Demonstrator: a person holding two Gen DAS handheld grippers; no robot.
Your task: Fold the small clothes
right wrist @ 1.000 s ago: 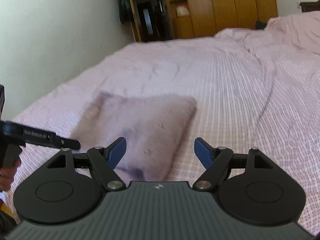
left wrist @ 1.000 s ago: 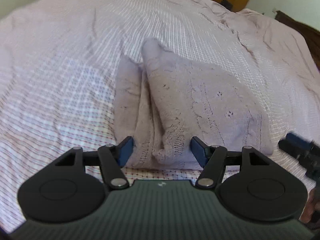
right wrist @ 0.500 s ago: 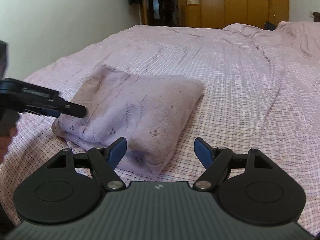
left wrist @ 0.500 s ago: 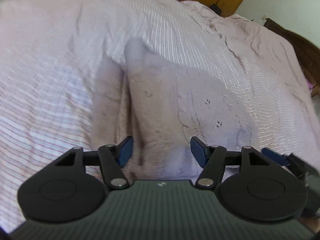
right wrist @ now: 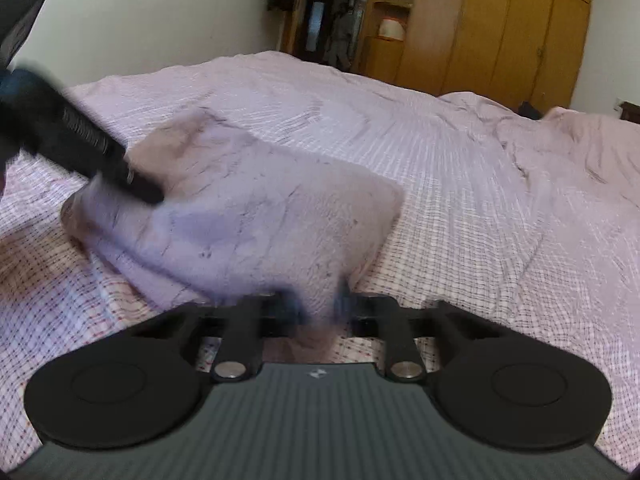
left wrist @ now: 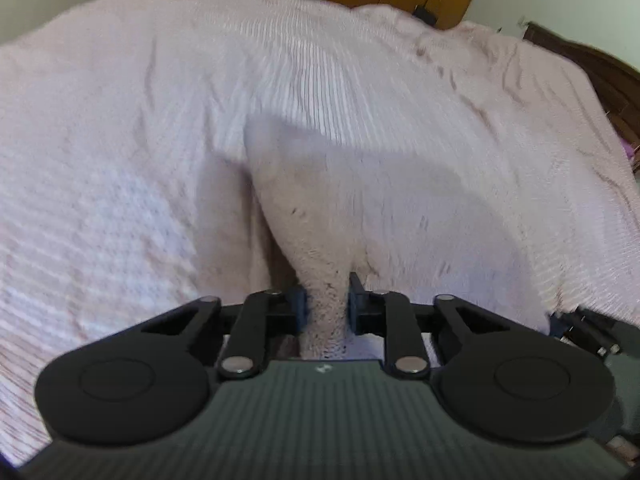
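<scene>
A folded pale knit garment (left wrist: pixel 380 208) lies on the bed (left wrist: pixel 120 140), which is covered in a pink checked sheet. The left gripper (left wrist: pixel 326 308) is closing, and its fingers (left wrist: pixel 298 308) pinch a bunched near edge of the knit, which rises in a ridge between them. The right gripper (right wrist: pixel 320 306) is closing too, its blurred fingers (right wrist: pixel 288 306) clamping on the garment's near corner (right wrist: pixel 316 280). In the right wrist view the left gripper's dark body reaches in from the left onto the knit's far side. A wooden wardrobe (right wrist: pixel 500 28) stands beyond the bed.
</scene>
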